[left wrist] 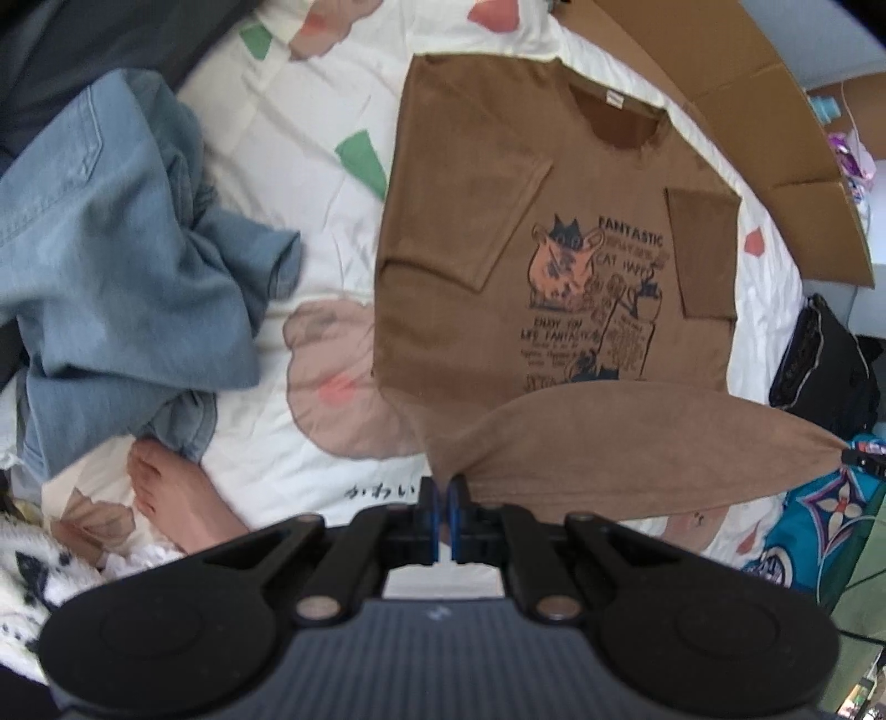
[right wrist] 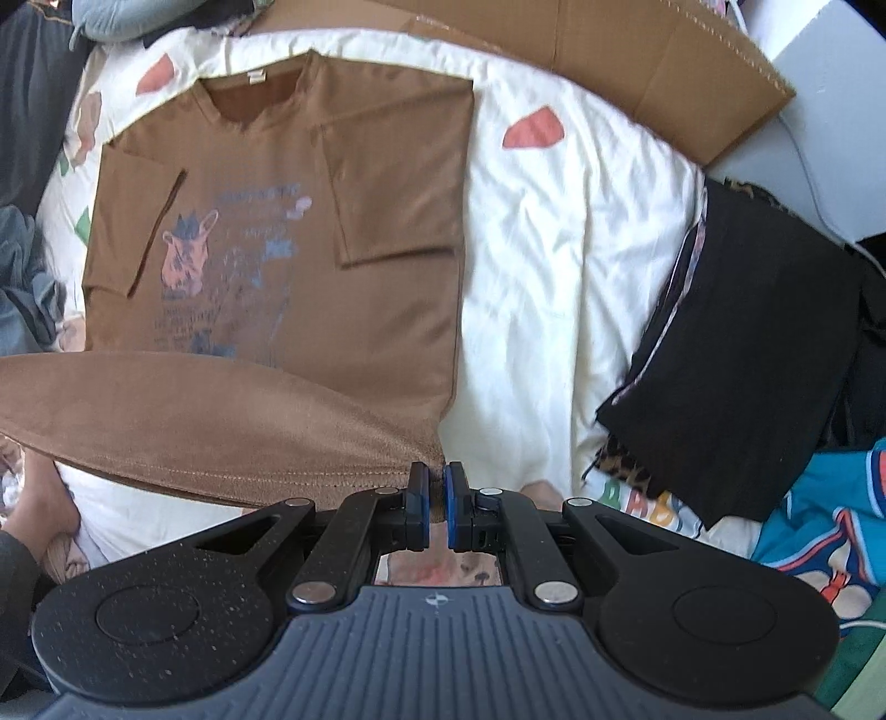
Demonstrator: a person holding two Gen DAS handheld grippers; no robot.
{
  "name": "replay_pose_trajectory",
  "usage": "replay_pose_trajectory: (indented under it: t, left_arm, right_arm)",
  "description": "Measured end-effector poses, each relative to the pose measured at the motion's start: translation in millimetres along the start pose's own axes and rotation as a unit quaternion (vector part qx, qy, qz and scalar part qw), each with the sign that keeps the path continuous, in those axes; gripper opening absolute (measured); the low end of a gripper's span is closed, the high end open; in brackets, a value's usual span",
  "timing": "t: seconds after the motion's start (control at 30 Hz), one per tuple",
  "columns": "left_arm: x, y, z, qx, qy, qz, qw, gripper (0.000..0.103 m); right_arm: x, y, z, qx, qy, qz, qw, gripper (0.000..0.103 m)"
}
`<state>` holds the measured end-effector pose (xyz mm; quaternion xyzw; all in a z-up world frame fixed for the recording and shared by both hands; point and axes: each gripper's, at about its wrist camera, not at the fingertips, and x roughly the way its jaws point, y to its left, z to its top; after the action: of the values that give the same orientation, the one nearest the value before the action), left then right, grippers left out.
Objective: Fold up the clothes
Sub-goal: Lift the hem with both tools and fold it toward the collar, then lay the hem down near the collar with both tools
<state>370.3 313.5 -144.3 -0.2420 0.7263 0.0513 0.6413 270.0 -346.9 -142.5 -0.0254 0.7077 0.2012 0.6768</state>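
A brown T-shirt (left wrist: 459, 199) with a cat print lies face up on the white quilt, both sleeves folded inward over the chest. Its bottom hem (left wrist: 637, 437) is lifted off the bed and curls toward the collar. My left gripper (left wrist: 442, 487) is shut on the hem's left corner. In the right wrist view the same T-shirt (right wrist: 387, 288) spreads ahead, and my right gripper (right wrist: 436, 481) is shut on the hem's right corner (right wrist: 426, 457). The raised hem (right wrist: 221, 421) stretches between the two grippers.
Crumpled blue jeans (left wrist: 111, 249) lie left of the shirt. A person's bare foot (left wrist: 171, 498) rests on the quilt (left wrist: 310, 166) near my left gripper. A folded black garment (right wrist: 736, 354) sits at the right, a teal printed one (right wrist: 819, 515) beside it. Flat cardboard (right wrist: 609, 50) borders the far edge.
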Motion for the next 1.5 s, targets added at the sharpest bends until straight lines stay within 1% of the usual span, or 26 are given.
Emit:
replay_pose_trajectory:
  t: [0.1, 0.33, 0.53, 0.67, 0.77, 0.8, 0.83, 1.0, 1.1, 1.3, 1.5]
  left_arm:
    - [-3, -3, 12, 0.004, -0.01, 0.001, 0.9999, 0.003]
    - [-3, -9, 44, 0.013, -0.033, 0.004, 0.9994, 0.003]
    - [5, -17, 77, 0.041, -0.044, 0.011, 0.9981, 0.003]
    - [12, -19, 99, 0.045, -0.052, 0.014, 0.9975, 0.003]
    - [15, -20, 117, 0.056, -0.06, 0.021, 0.9964, 0.003]
    - [17, -20, 123, 0.06, -0.06, 0.024, 0.9961, 0.003]
    - [19, -20, 130, 0.064, -0.061, 0.026, 0.9957, 0.003]
    - [29, -18, 162, 0.075, -0.063, 0.039, 0.9945, 0.003]
    - [31, -16, 177, 0.071, -0.068, 0.04, 0.9943, 0.003]
    - [40, -20, 204, 0.077, -0.072, 0.05, 0.9931, 0.003]
    - [54, -24, 227, 0.085, -0.072, 0.061, 0.992, 0.003]
  right_arm:
    - [-1, -1, 8, 0.018, -0.011, -0.01, 1.0, 0.003]
    - [1, 0, 37, 0.008, -0.031, -0.013, 0.999, 0.003]
    - [10, 1, 68, 0.002, -0.046, -0.016, 0.999, 0.003]
    - [15, 1, 96, 0.006, -0.054, -0.01, 0.998, 0.003]
    - [19, 4, 119, -0.011, -0.059, -0.022, 0.998, 0.003]
    - [20, 2, 125, 0.022, -0.064, -0.031, 0.997, 0.003]
    - [22, 0, 131, 0.04, -0.068, -0.038, 0.996, 0.003]
    - [31, -8, 163, 0.041, -0.072, -0.055, 0.995, 0.003]
    - [35, -12, 179, 0.047, -0.076, -0.061, 0.994, 0.003]
    - [46, -10, 207, 0.048, -0.082, -0.074, 0.993, 0.003]
    - [60, -11, 225, 0.054, -0.08, -0.088, 0.991, 0.003]
